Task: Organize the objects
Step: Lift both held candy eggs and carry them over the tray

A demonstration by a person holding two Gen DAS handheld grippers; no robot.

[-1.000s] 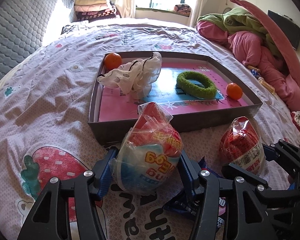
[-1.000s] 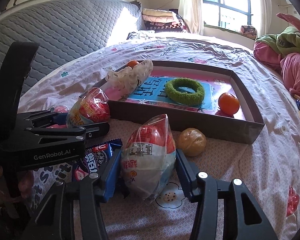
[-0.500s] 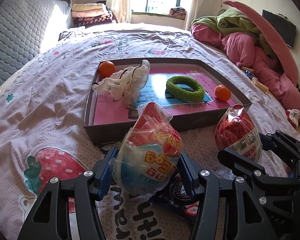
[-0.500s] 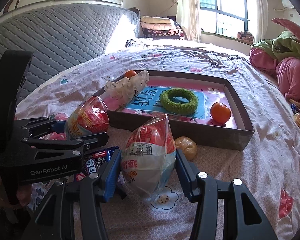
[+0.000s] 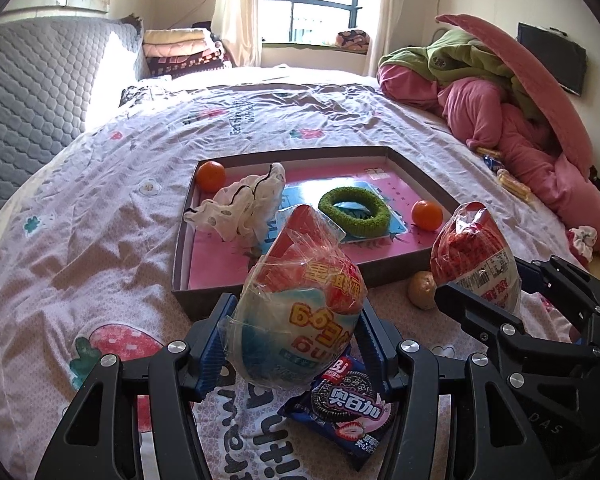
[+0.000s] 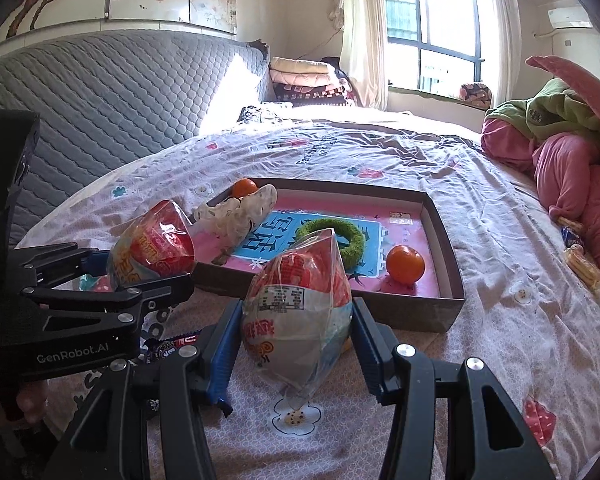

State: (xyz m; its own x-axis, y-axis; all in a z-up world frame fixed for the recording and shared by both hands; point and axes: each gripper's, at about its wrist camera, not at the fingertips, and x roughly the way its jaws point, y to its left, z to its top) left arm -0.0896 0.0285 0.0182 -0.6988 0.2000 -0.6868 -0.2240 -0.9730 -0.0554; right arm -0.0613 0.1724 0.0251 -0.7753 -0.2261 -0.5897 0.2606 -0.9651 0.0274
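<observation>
My left gripper (image 5: pixel 296 340) is shut on a wrapped egg-shaped snack (image 5: pixel 300 304), red on top and pale blue below, held above the bedspread. My right gripper (image 6: pixel 296 336) is shut on a second wrapped egg snack (image 6: pixel 298 312); it also shows in the left wrist view (image 5: pixel 476 256). The left gripper's egg shows in the right wrist view (image 6: pixel 152 248). A shallow box (image 5: pixel 428 180) with a pink floor lies ahead and holds two oranges (image 5: pixel 211 176) (image 5: pixel 427 215), a green ring (image 5: pixel 354 210) and a crumpled white cloth (image 5: pixel 244 208).
A blue cookie packet (image 5: pixel 344 412) lies on the bedspread under the left gripper. A brownish round fruit (image 5: pixel 422 290) sits in front of the box. Pink and green bedding (image 5: pixel 500 96) is piled at the right. A grey headboard (image 6: pixel 100 92) stands at the left.
Both grippers have risen and pulled back from the box with their eggs still held. The cookie packet and the brownish fruit have come into the left wrist view.
</observation>
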